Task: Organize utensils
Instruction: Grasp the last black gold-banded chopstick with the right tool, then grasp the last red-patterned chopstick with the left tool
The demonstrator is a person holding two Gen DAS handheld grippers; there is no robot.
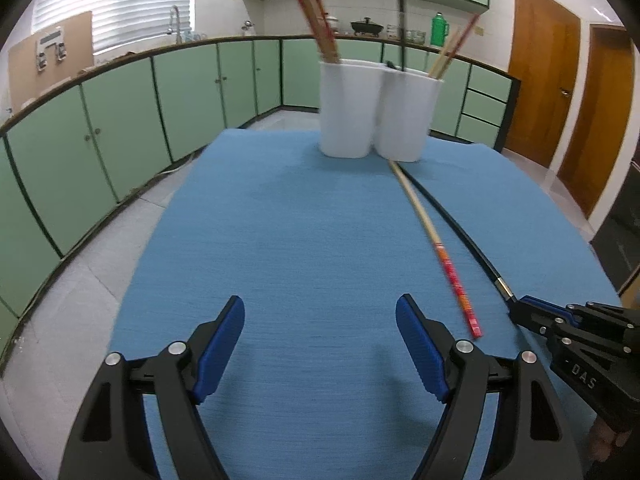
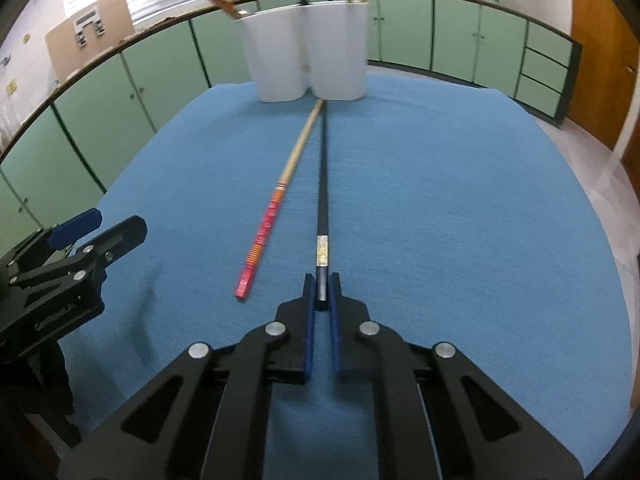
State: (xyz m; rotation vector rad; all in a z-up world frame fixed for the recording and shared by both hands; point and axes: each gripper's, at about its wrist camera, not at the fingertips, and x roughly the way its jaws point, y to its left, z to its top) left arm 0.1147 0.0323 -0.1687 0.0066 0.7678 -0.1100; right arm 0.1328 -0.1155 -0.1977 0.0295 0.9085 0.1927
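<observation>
Pinching the near end of the black chopstick (image 2: 322, 200), the right claw (image 2: 321, 294) is sighting along its long axis toward the white holder (image 2: 308, 60) at twelve o'clock; the left claw (image 1: 320, 344) is hanging released, farther off.

A table draped in blue cloth (image 2: 460, 208) is filling the frame's middle. A white double holder (image 2: 308, 52) is standing at upper centre; a red-ended chopstick (image 2: 276, 204) and black chopstick (image 2: 323, 184) are lying below it.
</observation>
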